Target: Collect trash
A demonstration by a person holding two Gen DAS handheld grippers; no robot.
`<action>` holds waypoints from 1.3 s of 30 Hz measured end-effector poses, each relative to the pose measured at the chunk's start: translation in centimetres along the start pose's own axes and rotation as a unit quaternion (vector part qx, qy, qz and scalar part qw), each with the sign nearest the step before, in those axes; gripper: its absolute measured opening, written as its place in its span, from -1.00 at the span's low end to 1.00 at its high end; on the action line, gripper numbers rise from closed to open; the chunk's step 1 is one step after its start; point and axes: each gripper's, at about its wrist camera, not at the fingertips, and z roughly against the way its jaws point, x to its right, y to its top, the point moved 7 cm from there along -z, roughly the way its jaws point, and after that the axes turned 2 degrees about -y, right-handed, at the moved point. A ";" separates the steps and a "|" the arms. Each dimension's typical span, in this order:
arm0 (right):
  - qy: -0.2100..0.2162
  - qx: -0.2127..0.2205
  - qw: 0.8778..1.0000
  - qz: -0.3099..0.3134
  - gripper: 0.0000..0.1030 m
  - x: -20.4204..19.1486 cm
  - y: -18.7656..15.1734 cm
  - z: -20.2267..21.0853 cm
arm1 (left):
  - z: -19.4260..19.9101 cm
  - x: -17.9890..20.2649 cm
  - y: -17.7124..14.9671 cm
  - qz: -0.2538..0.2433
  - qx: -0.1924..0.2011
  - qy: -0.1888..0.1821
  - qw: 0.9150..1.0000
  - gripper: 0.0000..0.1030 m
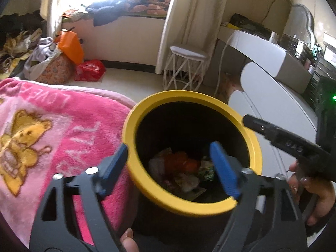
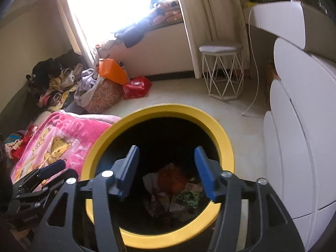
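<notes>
A pink blanket point(image 1: 52, 130) lies at left, beside the yellow-rimmed bin point(image 1: 257, 147). The left gripper point(image 1: 171, 168) gapes wide and empty over the near rim; the right gripper point(image 2: 167, 172) stands open, empty, above the mouth. Trash point(image 2: 174, 189) lies at the bin's bottom. White drawers point(image 2: 304, 126) stand at right.

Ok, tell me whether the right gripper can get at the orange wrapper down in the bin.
Probably yes: the right gripper hangs open over the yellow-rimmed bin, nothing covering the orange wrapper.
</notes>
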 end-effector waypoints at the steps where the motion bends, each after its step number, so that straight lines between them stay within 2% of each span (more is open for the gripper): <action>1: 0.001 0.007 1.000 0.003 0.25 -0.2 0.1 0.4 | 0.6 -0.3 -0.1 0.001 0.005 0.007 1.000 0.60; 3: 0.005 0.024 1.000 0.008 0.47 -0.8 0.3 1.3 | 1.6 -0.9 -0.1 0.002 0.016 0.024 1.000 0.74; 4: 0.008 0.035 0.999 0.011 0.52 -1.3 0.4 1.8 | 2.3 -1.4 -0.2 0.004 0.023 0.035 0.999 0.79; 6: 0.014 0.056 0.998 0.014 0.75 -2.2 0.4 2.9 | 3.5 -2.0 -0.3 0.007 0.038 0.048 0.998 0.79; 9: 0.017 0.080 0.996 0.019 0.87 -3.4 0.4 4.1 | 5.4 -3.2 -0.6 0.016 0.056 0.072 0.996 0.79; 18: -0.004 0.148 0.987 0.064 0.87 -7.1 -1.4 7.1 | 10.2 -6.9 -1.5 0.062 0.107 0.135 0.983 0.79; 21: 0.002 0.157 0.985 0.069 0.87 -7.9 -2.0 7.5 | 11.1 -7.6 -1.9 0.071 0.113 0.132 0.982 0.79; 25: 0.009 0.176 0.981 0.079 0.87 -8.9 -2.5 8.1 | 12.2 -8.1 -2.1 0.075 0.127 0.148 0.978 0.79; 39: 0.014 0.189 0.977 0.097 0.88 -10.1 -2.7 8.5 | 13.1 -8.2 -2.4 0.072 0.150 0.158 0.973 0.79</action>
